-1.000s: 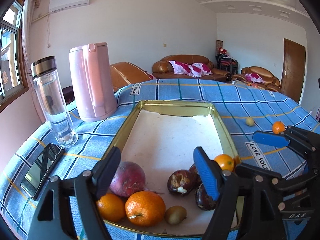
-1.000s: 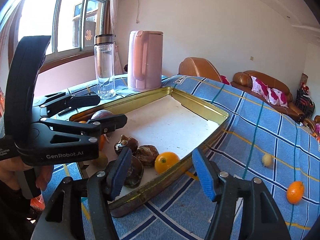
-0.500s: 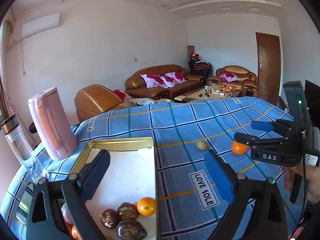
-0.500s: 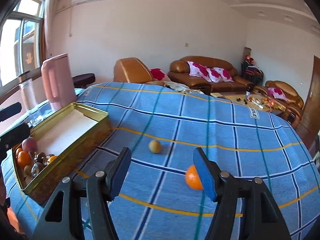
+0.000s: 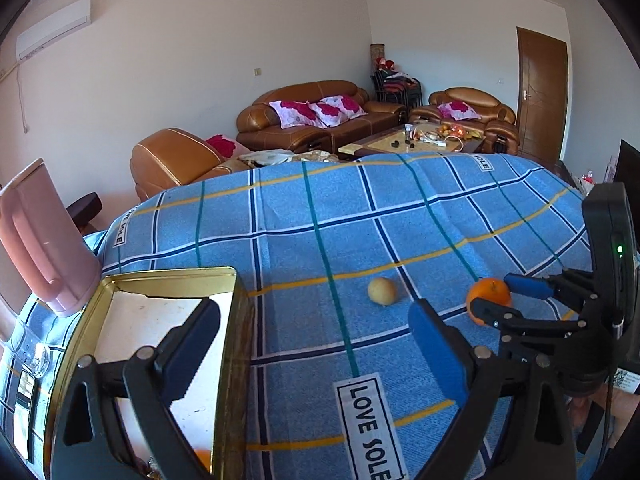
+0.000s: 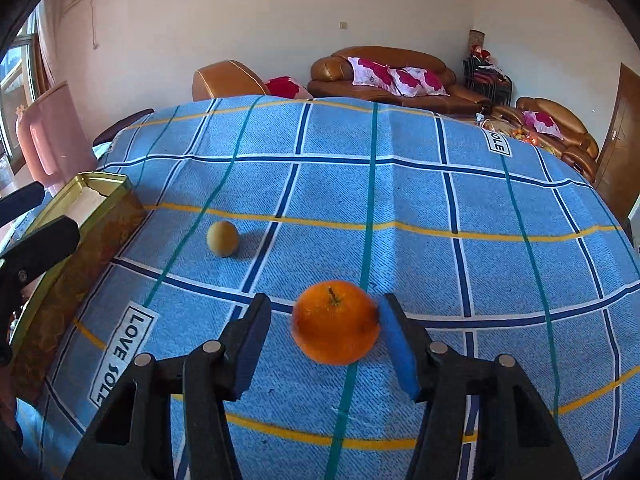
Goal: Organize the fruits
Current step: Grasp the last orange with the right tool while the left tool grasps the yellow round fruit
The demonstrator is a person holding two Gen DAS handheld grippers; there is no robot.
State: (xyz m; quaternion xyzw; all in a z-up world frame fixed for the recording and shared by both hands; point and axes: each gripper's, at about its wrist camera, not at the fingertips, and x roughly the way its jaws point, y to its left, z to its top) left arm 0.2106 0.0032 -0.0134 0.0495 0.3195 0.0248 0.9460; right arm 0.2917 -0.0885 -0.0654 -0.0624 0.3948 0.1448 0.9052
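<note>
Closing the right tool (image 6: 324,344) around the orange (image 6: 335,322) on the blue-checked worktop (image 6: 400,200), pads not yet squeezing, left tool (image 5: 312,344) gaping empty by the gold tin (image 5: 236,344); probably next needing firm grip, then carrying tinward.

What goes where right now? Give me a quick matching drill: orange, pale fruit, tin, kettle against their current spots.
Things:
1. orange
2. pale fruit
3. tin
4. kettle

Places:
A. alone on the cloth, between tin and orange
B. beyond the tin's far end
C. between the right gripper's fingers
D. partly under the left gripper

Pairs: 1-C, 2-A, 3-D, 4-B
</note>
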